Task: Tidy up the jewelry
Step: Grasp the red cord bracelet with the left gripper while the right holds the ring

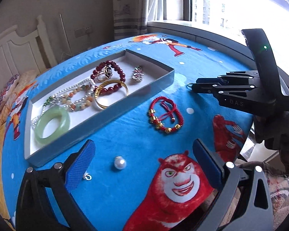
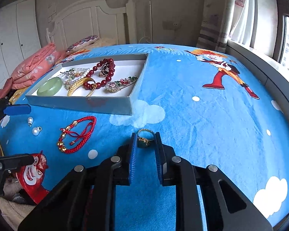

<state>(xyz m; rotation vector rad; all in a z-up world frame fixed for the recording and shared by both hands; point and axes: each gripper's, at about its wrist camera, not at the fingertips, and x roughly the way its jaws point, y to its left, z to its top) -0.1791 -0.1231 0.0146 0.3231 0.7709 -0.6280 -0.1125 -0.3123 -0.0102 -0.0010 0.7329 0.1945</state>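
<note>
Only the right wrist view shows the gold ring [image 2: 145, 138], pinched between the narrowed pads of the right gripper [image 2: 145, 144] on the blue blanket [image 2: 202, 115]. It also shows two pearl earrings [image 2: 36, 130]; the left view shows one pearl. One red cord bracelet [image 1: 164, 115] lies at 12 o'clock of the released, wide-open left gripper [image 1: 142, 163]. The grey tray [image 1: 98, 113] holds one jade bangle [image 1: 52, 124].

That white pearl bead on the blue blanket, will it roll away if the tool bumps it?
Probably. The pearl bead looks round and glossy, so a nudge could send it rolling, though the fuzzy blue blanket should slow it. Smooth and small, it might slip from the open left tool unless squeezed squarely.
</note>
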